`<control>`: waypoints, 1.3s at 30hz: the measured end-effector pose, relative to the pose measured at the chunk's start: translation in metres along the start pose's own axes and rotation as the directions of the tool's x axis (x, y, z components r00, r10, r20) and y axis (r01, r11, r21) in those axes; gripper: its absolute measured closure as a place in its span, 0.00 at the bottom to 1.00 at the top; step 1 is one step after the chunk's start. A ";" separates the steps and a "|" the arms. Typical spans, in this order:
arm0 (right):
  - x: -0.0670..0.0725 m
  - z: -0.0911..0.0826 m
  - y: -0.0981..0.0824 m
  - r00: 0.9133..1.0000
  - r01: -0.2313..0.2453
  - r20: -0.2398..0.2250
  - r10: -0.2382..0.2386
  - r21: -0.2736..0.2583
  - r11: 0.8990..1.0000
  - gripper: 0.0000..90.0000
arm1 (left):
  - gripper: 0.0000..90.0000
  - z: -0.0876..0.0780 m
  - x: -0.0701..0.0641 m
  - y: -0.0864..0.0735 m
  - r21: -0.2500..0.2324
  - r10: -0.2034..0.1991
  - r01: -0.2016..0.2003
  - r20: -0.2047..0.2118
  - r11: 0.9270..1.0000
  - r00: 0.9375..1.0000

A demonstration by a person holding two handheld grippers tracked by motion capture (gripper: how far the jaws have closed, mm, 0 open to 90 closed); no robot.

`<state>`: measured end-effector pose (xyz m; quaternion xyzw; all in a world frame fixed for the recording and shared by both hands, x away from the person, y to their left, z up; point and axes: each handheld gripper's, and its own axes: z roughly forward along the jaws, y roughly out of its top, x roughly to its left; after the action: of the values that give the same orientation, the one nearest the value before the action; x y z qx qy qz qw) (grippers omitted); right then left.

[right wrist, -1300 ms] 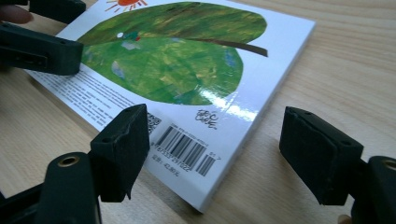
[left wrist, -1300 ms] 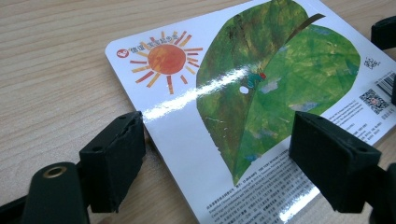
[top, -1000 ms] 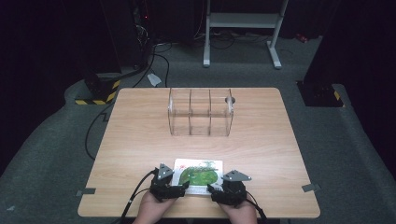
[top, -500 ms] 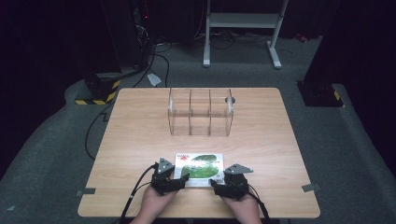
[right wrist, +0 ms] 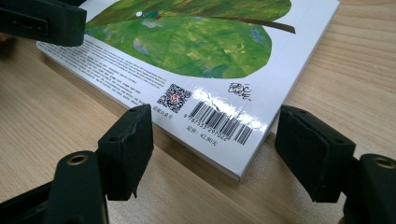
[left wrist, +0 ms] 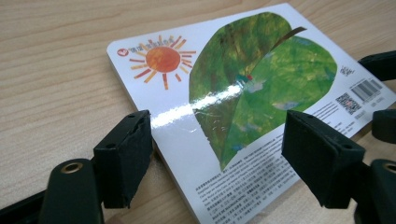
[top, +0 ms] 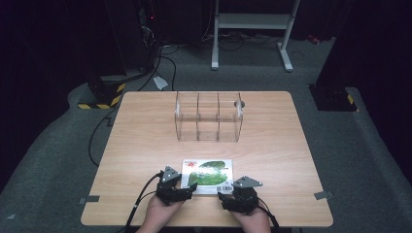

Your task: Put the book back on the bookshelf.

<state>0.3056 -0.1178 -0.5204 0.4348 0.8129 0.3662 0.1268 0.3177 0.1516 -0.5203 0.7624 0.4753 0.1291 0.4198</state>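
I have a book (top: 208, 173) lying flat, back cover up, at the near edge of the worktop (top: 145, 145), well apart from the clear box (top: 209, 116) farther back. The cover shows a big green leaf, an orange sun in one corner, a QR code, a signature I cannot make out and a barcode with "定价: 42.80元" under it (the small block of print is too fine to read). My left tool (left wrist: 217, 163) straddles the book's near left corner, jaws apart and just opening further, pads not pressing on it. My right tool (right wrist: 214, 156) frames the near right corner by the barcode, jaws likewise released and just opening, corner between them, untouched.
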 end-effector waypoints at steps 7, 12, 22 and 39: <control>0.000 0.000 0.000 1.000 0.006 0.005 -0.006 -0.008 1.000 0.31 | 0.28 -0.001 0.000 0.001 -0.012 -0.012 0.012 0.010 1.000 1.000; 0.000 0.000 -0.001 1.000 -0.001 0.006 0.001 -0.006 1.000 0.32 | 0.29 0.005 0.006 0.001 0.013 -0.079 0.079 0.001 0.997 0.997; 0.000 0.000 -0.001 1.000 -0.008 0.002 0.008 -0.011 1.000 0.32 | 0.31 -0.007 0.007 0.007 -0.091 -0.151 0.156 0.054 0.984 0.987; -0.001 0.000 -0.001 1.000 -0.010 -0.022 0.010 -0.011 1.000 0.31 | 0.66 -0.011 0.023 -0.001 -0.075 -0.291 0.319 0.256 0.945 0.922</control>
<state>0.3055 -0.1186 -0.5210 0.4340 0.8100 0.3760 0.1187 0.3226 0.1761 -0.5189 0.6633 0.5254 -0.0044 0.5328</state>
